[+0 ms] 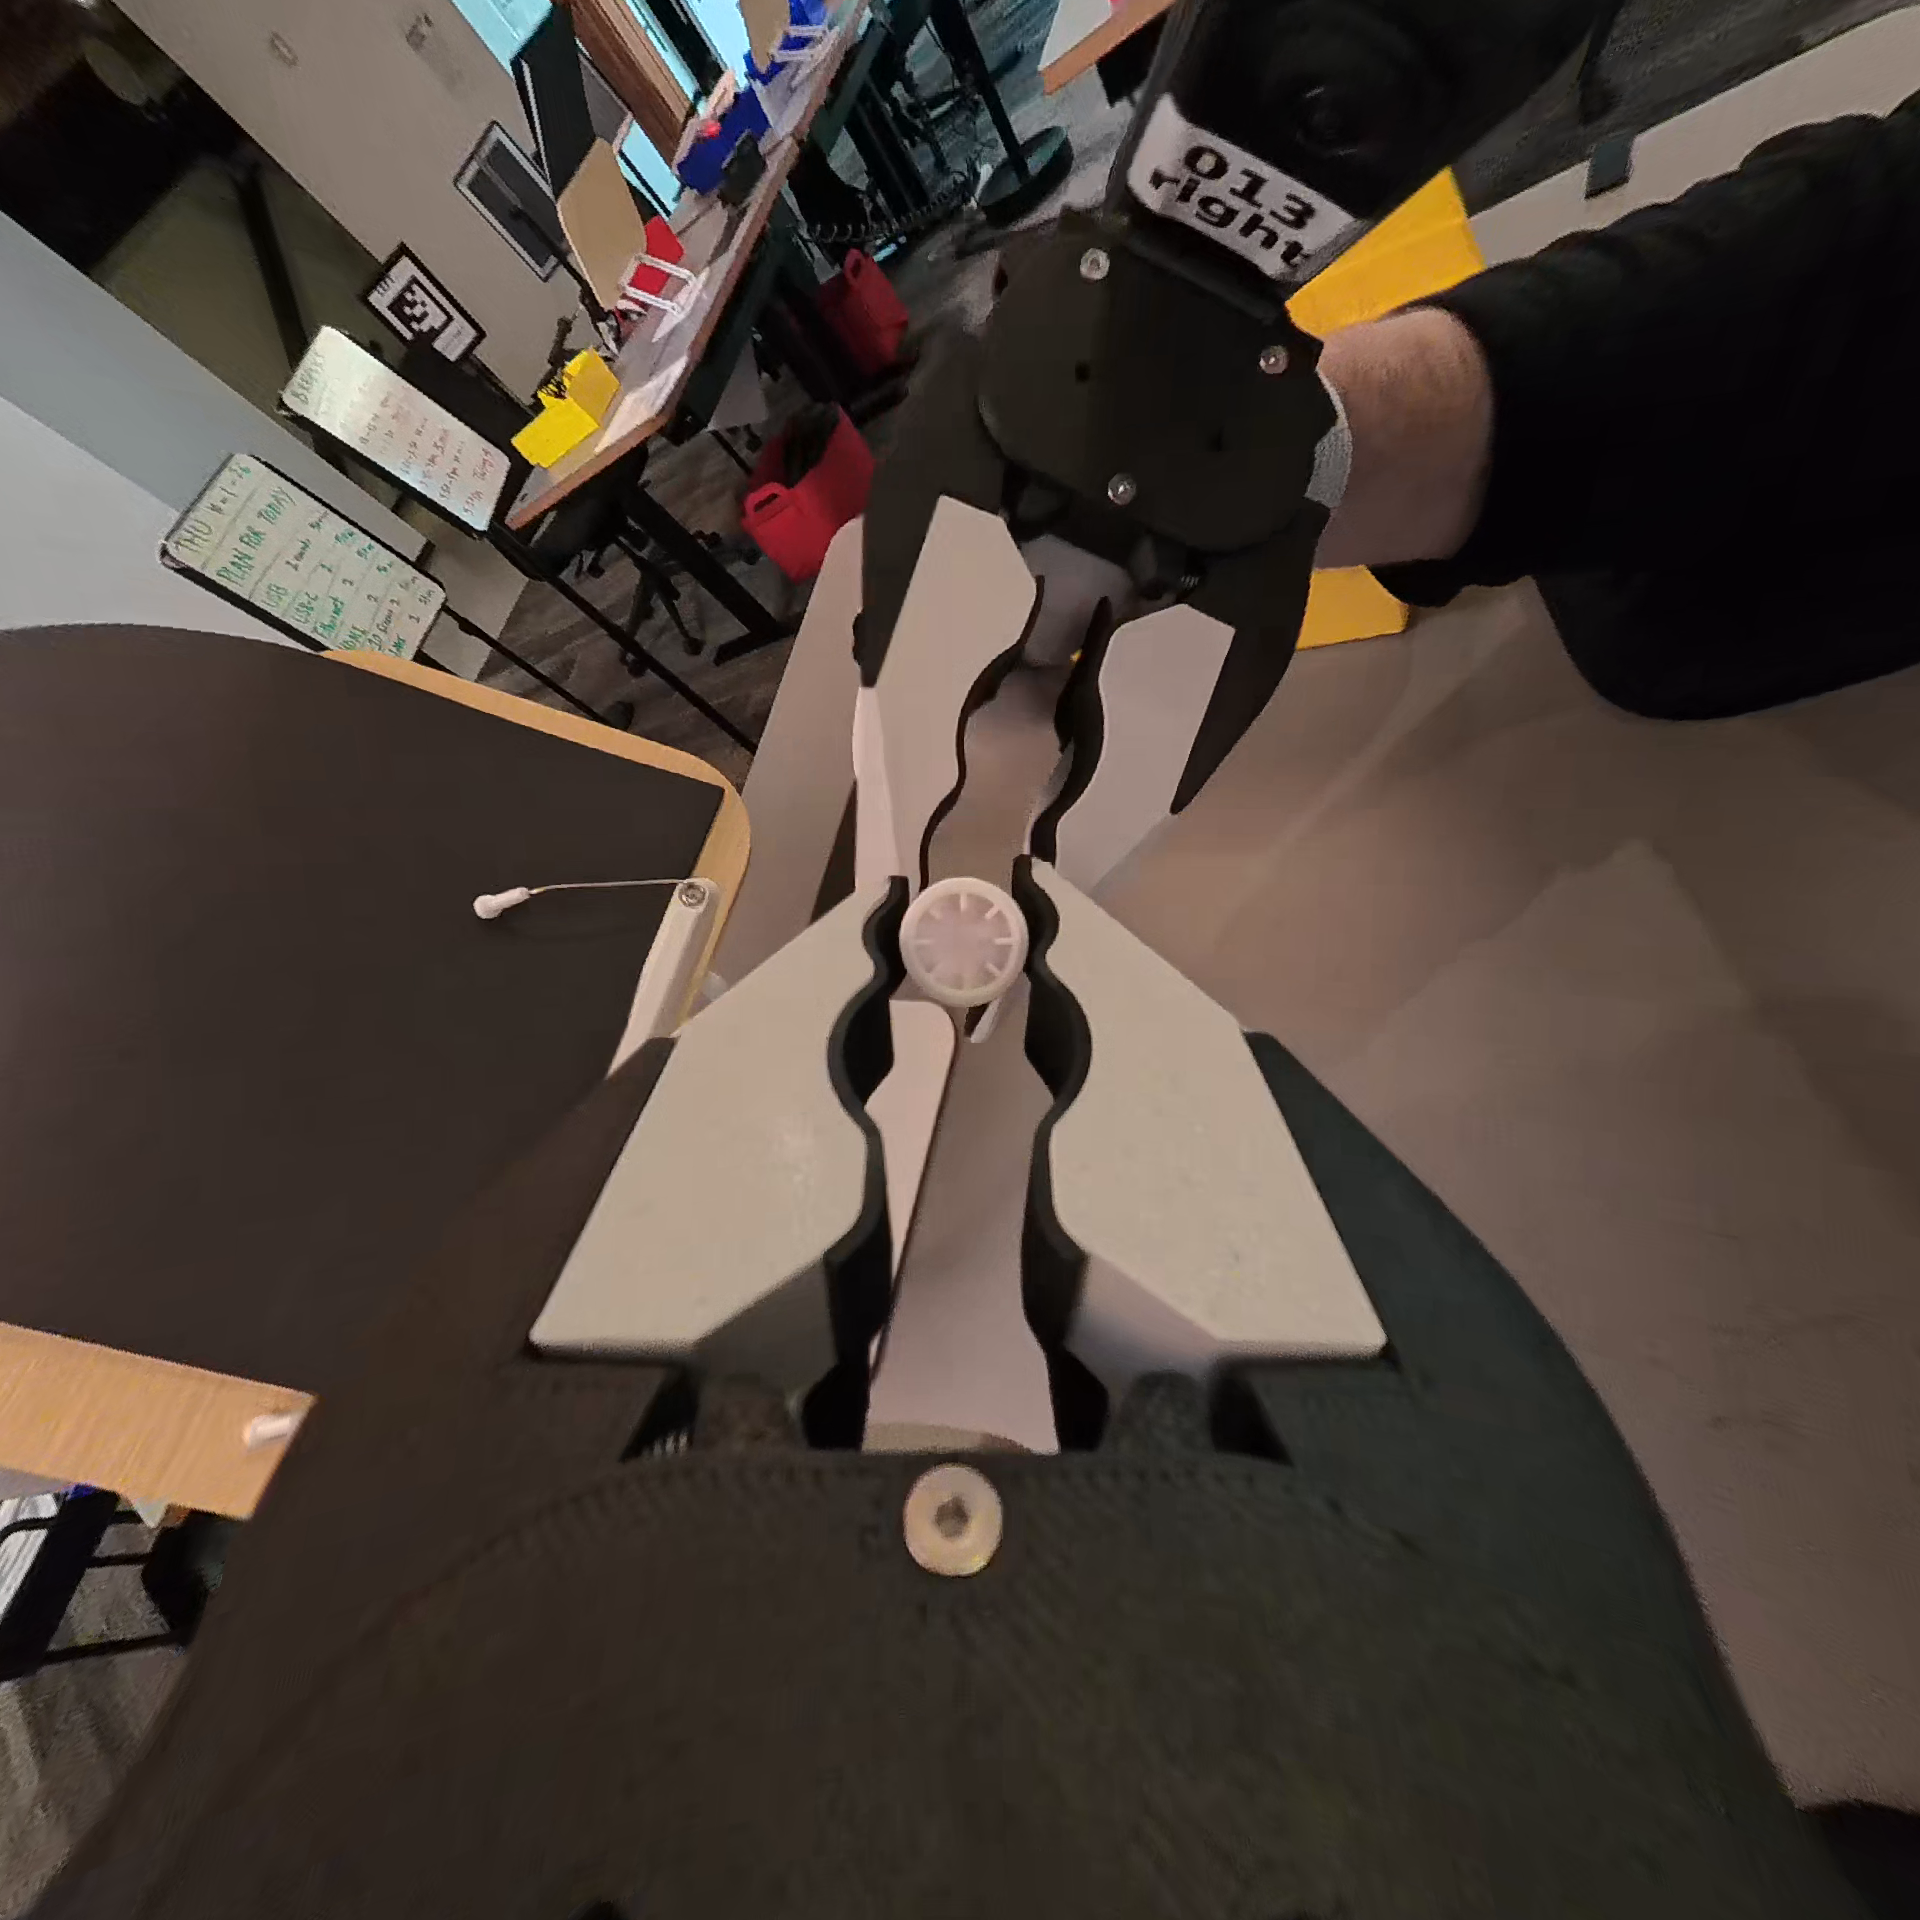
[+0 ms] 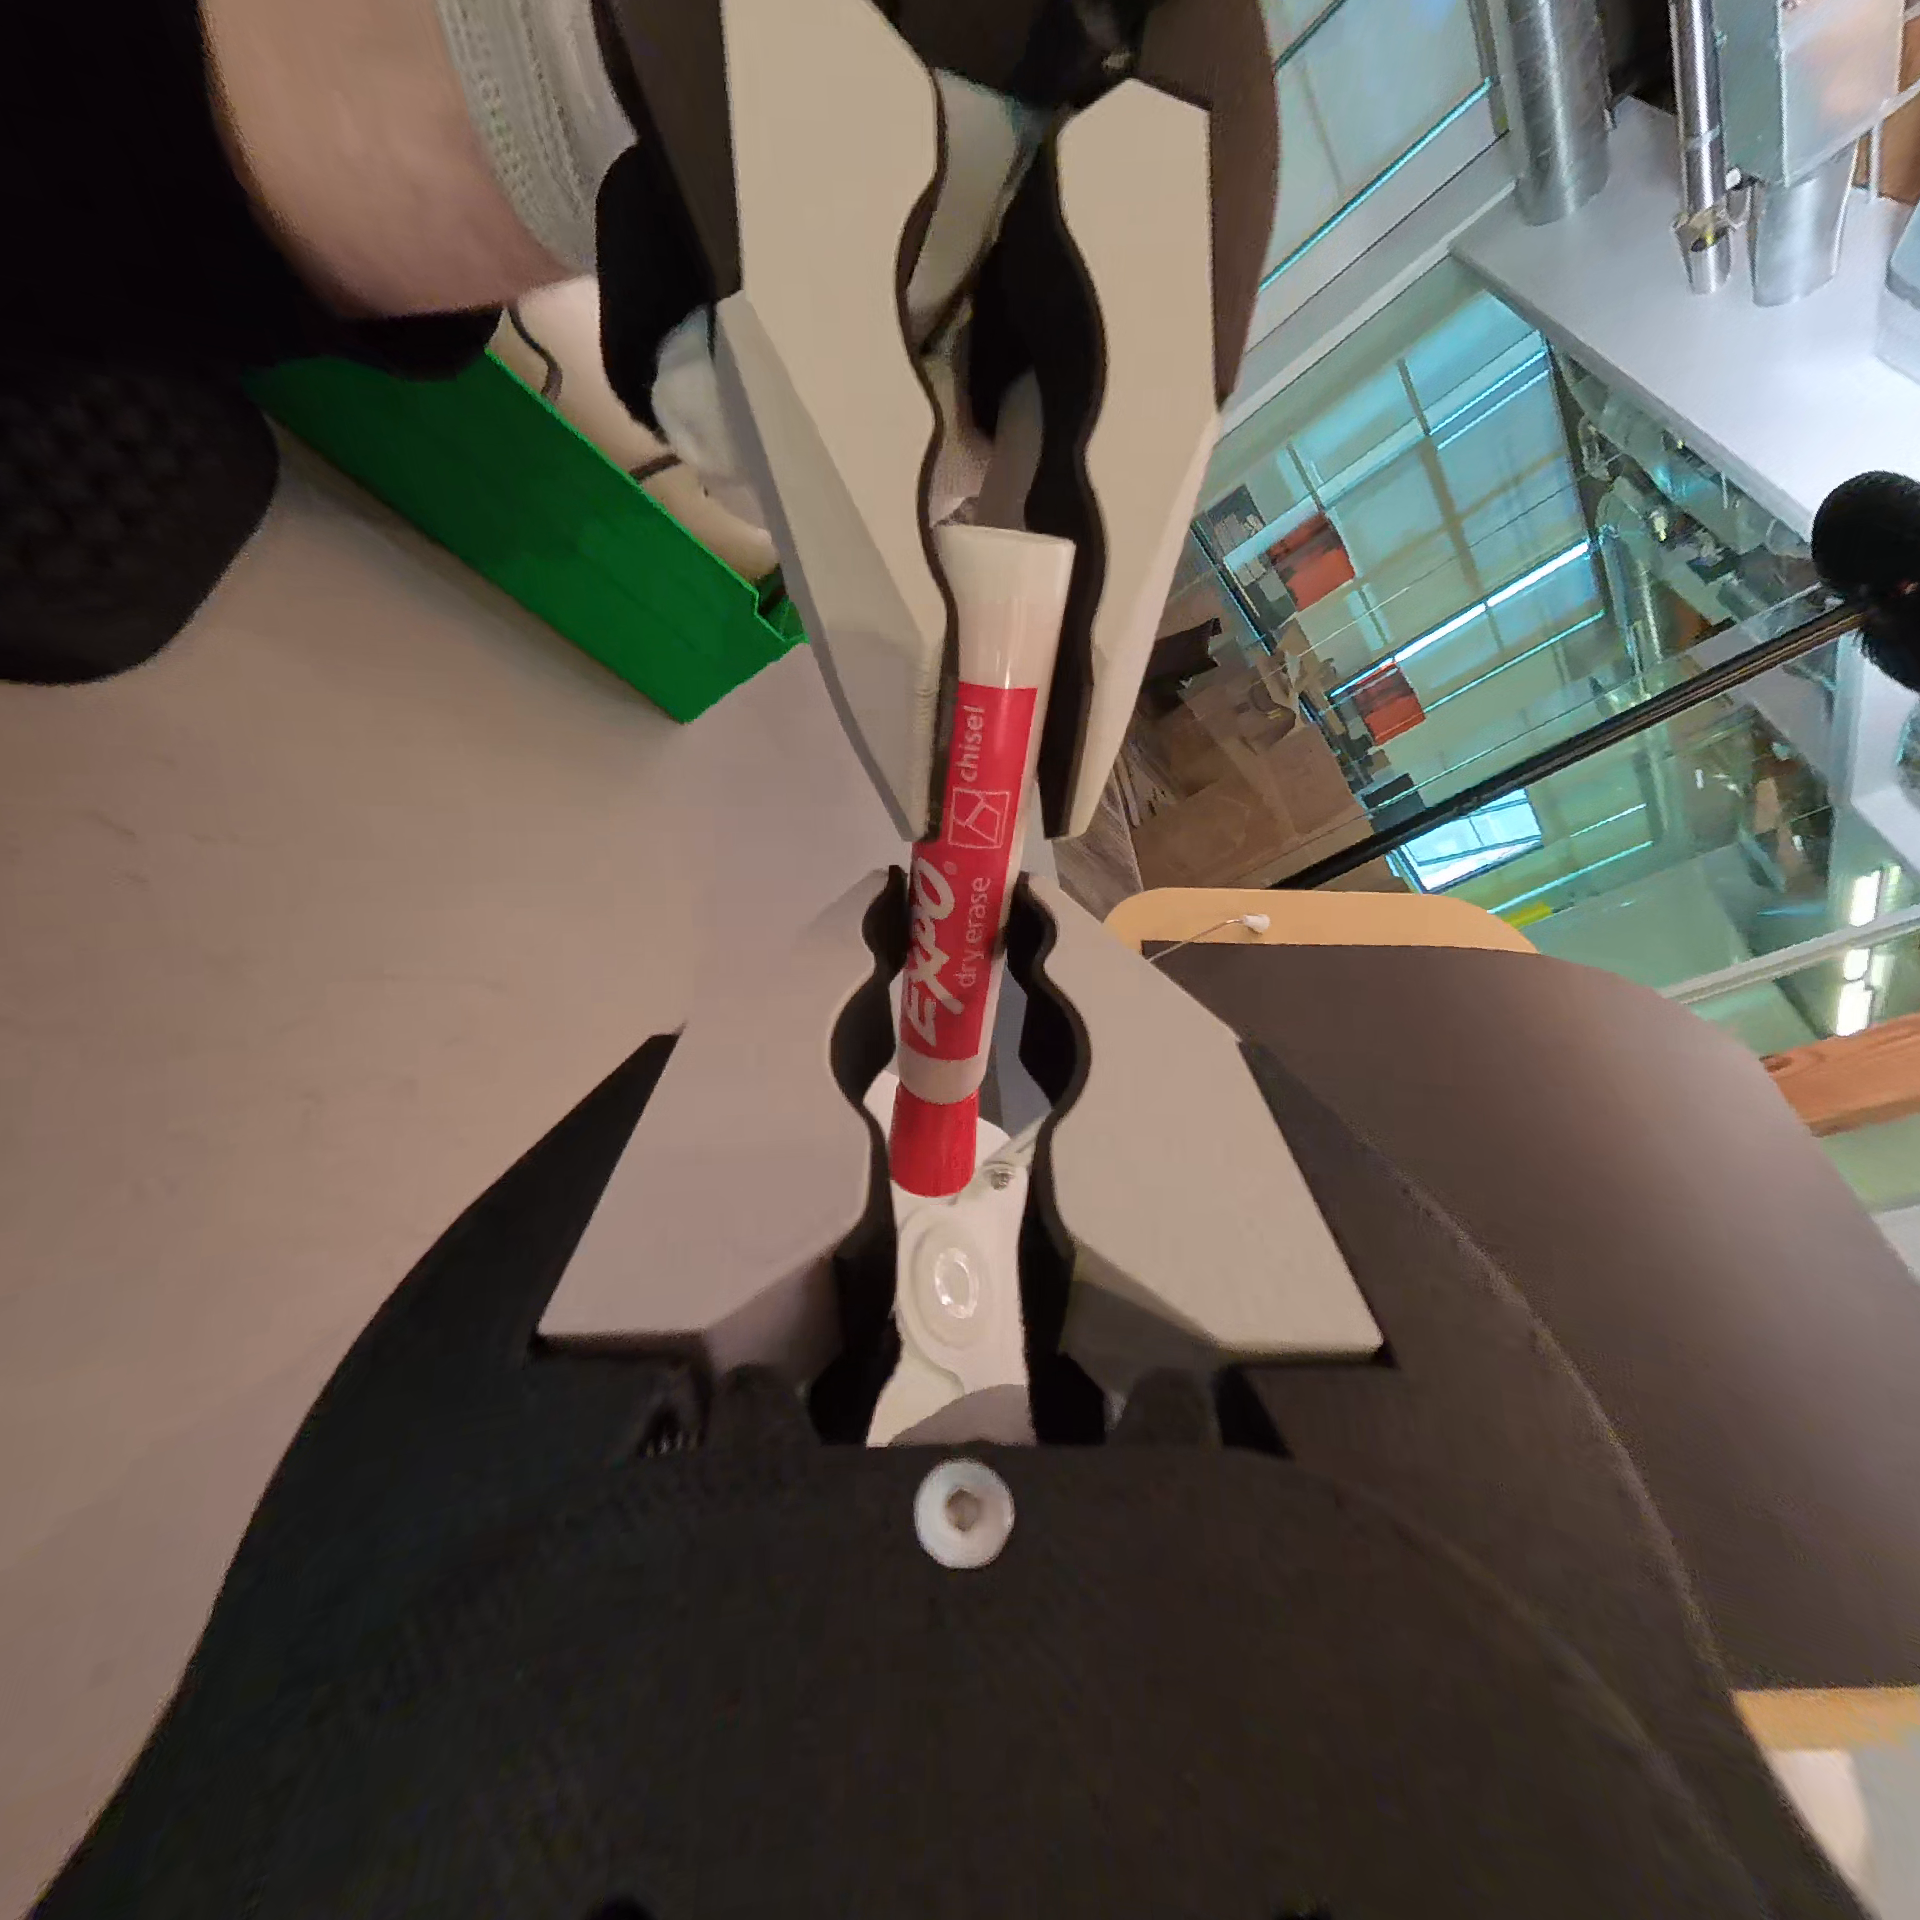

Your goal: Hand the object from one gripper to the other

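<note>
Pale grey tabletop (image 2: 312,935) is filling the background, a green plastic bin (image 2: 540,520) sitting on it. Left gripper (image 1: 961,904) is pinching the white end of the red-and-white dry-erase marker (image 2: 971,831), and right gripper (image 2: 956,904) is closing round its red-labelled barrel. Both are gripping; the marker is bridging the two, above the table.

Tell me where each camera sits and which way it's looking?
Left wrist view: on the left gripper, looking along its fingers at the marker and right gripper; an arm shows.
Right wrist view: on the right gripper, facing the left gripper; a wrist shows.
Shared: both grippers and the marker; the cameras face each other.
</note>
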Available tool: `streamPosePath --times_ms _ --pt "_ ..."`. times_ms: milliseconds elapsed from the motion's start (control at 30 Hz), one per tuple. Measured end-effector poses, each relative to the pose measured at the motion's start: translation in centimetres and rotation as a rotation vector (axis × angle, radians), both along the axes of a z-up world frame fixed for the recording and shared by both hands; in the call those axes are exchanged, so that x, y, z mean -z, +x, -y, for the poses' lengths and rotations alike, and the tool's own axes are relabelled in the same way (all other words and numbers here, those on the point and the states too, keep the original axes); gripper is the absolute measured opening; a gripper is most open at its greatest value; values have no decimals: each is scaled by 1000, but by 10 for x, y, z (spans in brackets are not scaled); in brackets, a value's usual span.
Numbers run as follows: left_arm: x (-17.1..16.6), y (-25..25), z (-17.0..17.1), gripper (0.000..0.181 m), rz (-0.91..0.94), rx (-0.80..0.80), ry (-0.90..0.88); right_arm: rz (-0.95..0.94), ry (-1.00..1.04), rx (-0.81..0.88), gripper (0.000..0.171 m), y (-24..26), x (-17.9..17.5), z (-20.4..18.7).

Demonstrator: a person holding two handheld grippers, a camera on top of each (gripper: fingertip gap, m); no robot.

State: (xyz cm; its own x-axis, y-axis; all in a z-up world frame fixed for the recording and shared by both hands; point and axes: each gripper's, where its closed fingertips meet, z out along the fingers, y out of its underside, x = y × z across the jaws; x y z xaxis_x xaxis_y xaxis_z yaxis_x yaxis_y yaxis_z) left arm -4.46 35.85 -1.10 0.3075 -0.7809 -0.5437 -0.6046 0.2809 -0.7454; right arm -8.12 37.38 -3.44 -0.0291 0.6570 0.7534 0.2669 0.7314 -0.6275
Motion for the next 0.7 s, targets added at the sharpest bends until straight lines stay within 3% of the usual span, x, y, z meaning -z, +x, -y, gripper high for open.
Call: streamPosePath --times_ms 100,200,367,500,700 --pt "-12 1 -6 20 38 -22 104 -35 -125 -27 17 2 -5 -1" --pt "-40 -8 -21 63 47 -143 387 -118 -353 -70 16 8 -20 -7" --pt "-61 -2 -18 101 -13 -195 721 -242 -764 -191 17 29 -48 -19" --pt "-42 12 -27 133 -136 -212 777 -231 -876 -270 16 35 -49 -16" --pt "-25 31 -30 148 -146 -140 811 -135 -963 -398 17 35 -43 7"
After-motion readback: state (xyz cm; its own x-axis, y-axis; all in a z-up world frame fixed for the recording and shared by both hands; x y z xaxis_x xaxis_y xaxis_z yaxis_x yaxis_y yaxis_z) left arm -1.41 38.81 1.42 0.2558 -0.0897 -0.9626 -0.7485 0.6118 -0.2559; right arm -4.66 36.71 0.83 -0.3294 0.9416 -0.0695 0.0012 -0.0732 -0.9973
